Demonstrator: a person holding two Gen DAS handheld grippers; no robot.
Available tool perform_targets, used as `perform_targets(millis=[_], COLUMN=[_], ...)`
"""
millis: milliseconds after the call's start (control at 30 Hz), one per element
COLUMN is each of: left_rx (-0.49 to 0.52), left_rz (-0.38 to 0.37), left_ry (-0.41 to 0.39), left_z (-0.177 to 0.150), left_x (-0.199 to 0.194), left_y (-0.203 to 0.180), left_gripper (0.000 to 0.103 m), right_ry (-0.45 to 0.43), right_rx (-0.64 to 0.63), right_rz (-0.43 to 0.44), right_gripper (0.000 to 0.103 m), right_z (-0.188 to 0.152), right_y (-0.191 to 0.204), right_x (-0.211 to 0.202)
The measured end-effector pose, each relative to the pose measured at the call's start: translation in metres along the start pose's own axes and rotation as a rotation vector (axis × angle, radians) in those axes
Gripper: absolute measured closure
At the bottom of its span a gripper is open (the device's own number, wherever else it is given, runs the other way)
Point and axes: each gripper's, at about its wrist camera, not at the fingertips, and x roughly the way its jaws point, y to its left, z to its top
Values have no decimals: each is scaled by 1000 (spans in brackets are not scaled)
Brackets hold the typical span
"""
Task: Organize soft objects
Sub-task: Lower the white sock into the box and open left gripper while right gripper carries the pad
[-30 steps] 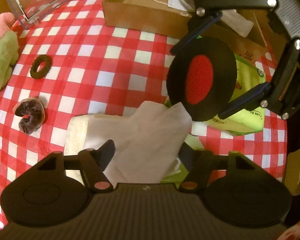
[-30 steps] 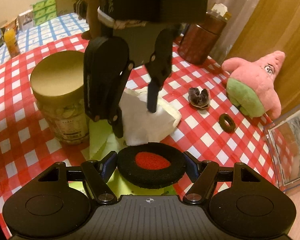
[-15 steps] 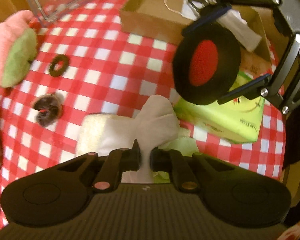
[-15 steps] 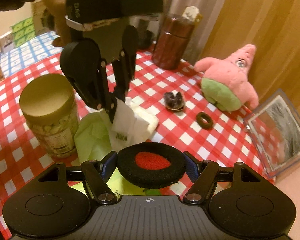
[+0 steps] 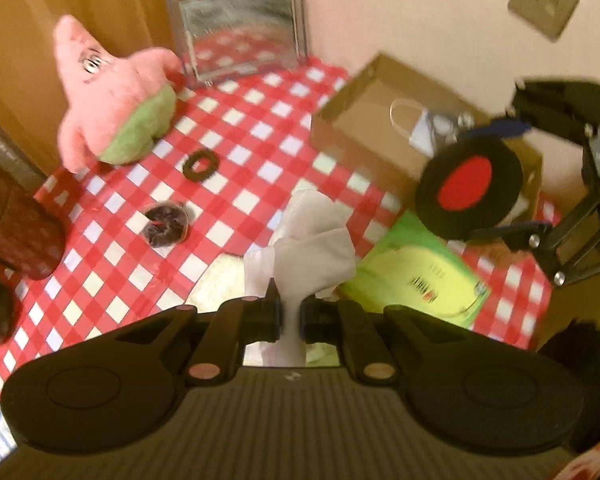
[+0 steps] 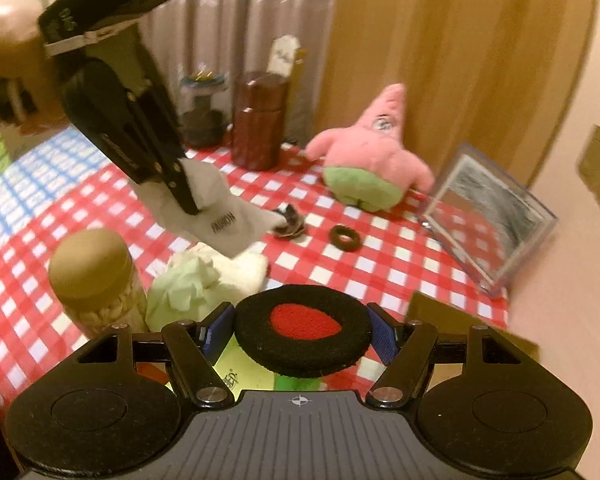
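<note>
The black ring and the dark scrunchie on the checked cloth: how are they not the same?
The black ring lies flat with an open hole in its middle; the dark scrunchie is bunched up and wrinkly with no clear hole. The ring sits nearer the mirror, the scrunchie nearer the held white cloth. Both rest untouched on the table.

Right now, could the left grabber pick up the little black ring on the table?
Probably not yet. The left gripper is shut on the white cloth, so its fingers are full. The black ring itself lies in the open on the tablecloth, nothing covering it.

A clear acrylic frame [image 6: 488, 216] is leaning beside the wall; a beige-lidded glass jar [image 6: 94, 280] is standing on the checked tablecloth [image 5: 236, 128].
</note>
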Motion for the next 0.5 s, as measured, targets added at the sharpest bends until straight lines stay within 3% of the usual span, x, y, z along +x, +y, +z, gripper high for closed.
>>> perform_targets(millis=[300, 500], left_rx=[-194, -274], left_rz=[-26, -72], left_ry=[-148, -214], left_z=[6, 13], left_x=[-57, -67], left_y=[-39, -84], left_gripper=[96, 96], right_ry=[-37, -65], right_rx=[192, 282], right_rz=[-71, -130], right_gripper=[33, 33], right_z=[-20, -44], right_y=[-18, -33], right_x=[-62, -102])
